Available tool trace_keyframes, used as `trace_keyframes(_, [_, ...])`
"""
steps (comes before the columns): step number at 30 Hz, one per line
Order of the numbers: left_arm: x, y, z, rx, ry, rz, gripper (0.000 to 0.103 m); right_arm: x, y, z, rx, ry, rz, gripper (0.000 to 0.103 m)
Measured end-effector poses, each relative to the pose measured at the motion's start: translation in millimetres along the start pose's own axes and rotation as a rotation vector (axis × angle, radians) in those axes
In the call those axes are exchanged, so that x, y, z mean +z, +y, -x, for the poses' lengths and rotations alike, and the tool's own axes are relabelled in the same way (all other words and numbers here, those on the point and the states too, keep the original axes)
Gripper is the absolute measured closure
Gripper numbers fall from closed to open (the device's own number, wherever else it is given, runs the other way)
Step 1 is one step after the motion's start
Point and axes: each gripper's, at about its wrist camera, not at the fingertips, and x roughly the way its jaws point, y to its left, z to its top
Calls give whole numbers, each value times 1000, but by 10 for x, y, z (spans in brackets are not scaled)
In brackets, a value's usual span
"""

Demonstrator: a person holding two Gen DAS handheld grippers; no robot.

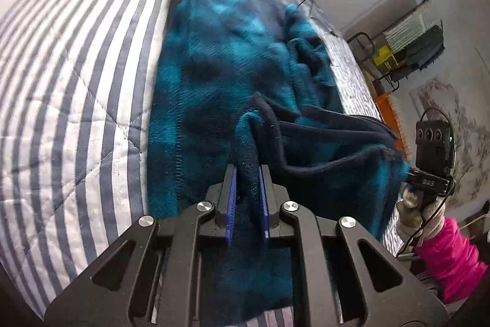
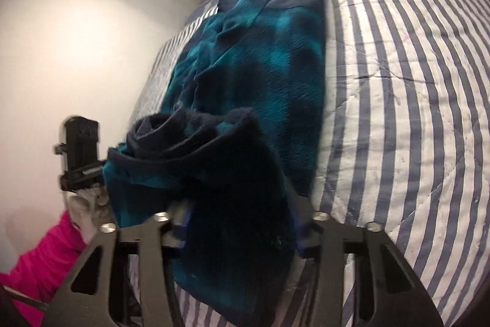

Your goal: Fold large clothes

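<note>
1. Teal and dark blue fuzzy cloth, a big fleece garment (image 1: 220,72), lies long on a bed with a blue and white striped quilt (image 1: 70,88).
2. One long side of the garment runs beside the bare stripes of the quilt. Its other side lies near the edge of the bed.
3. The near end of the garment is bunched up and lifted off the quilt.
4. The left gripper (image 1: 247,170) is pinched tight on a fold of the fuzzy cloth. The cloth sits between its two blue pads (image 1: 231,189), and the gap between them is narrow.
5. The right gripper (image 2: 242,222) holds a thick bunch of the same garment (image 2: 254,75). The cloth drapes over its jaws and hides most of them, and one side is blurred.
6. A dark blue hem curls across the lifted part between the two grippers.
7. From the left camera you can see a hand (image 1: 419,210) in a light glove and a pink sleeve (image 1: 450,259) holding the other tool's handle.
8. A white wall (image 2: 76,36) is next to the bed.
9. A rack with yellow and green things (image 1: 407,51) stands far off by the wall.
</note>
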Motion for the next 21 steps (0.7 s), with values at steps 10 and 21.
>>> trace_keyframes(10, [-96, 222, 417, 142, -82, 130, 93, -4, 157, 208, 38, 2, 13, 94])
trace_keyframes(21, [-91, 228, 453, 214, -122, 85, 91, -119, 351, 213, -216, -27, 115, 84])
